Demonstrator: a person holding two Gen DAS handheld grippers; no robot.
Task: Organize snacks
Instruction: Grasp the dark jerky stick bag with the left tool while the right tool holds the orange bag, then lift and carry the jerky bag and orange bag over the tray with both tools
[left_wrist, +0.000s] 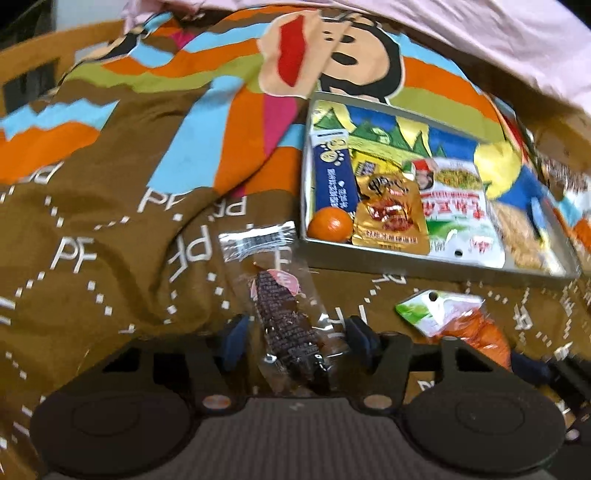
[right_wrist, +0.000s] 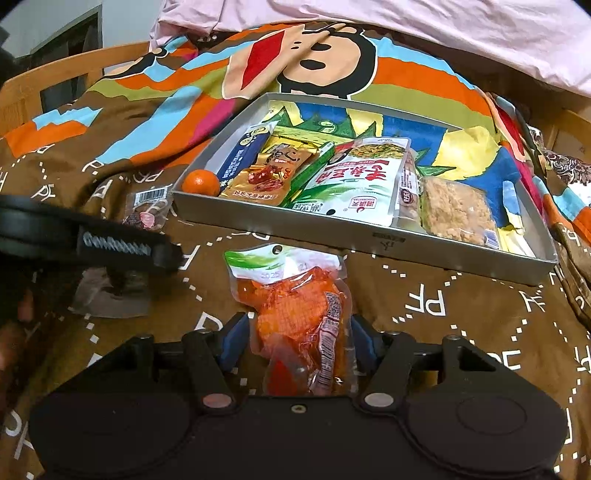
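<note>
At lower centre of the left wrist view, the left gripper (left_wrist: 295, 338) straddles a clear packet (left_wrist: 284, 306) of dark snack lying on the brown printed bedspread (left_wrist: 110, 229). The blue pads (left_wrist: 236, 338) stand either side of the wrapper with bedspread showing between pad and plastic, so the jaws are spread round it, not pinching.

At lower centre of the right wrist view, the right gripper (right_wrist: 297, 338) brackets an orange packet (right_wrist: 299, 317) with a green-and-white header. Its pads (right_wrist: 236, 338) sit just beside the packet's edges; whether they press the plastic I cannot tell.

Upper right in both views: a grey tray (right_wrist: 280, 229) on the bedspread, beyond the two packets. Inside, along the near wall from left: a mandarin (right_wrist: 201, 182) in the corner, a blue box (right_wrist: 240, 158), a gold pouch (right_wrist: 266, 175), a white pouch (right_wrist: 354, 181) (red lettering, green base), a crumbly block (right_wrist: 456, 212) in clear wrap.

The left gripper shows at middle left of the right view, over the clear packet. Pink cloth (right_wrist: 406, 29) lies along the top.
</note>
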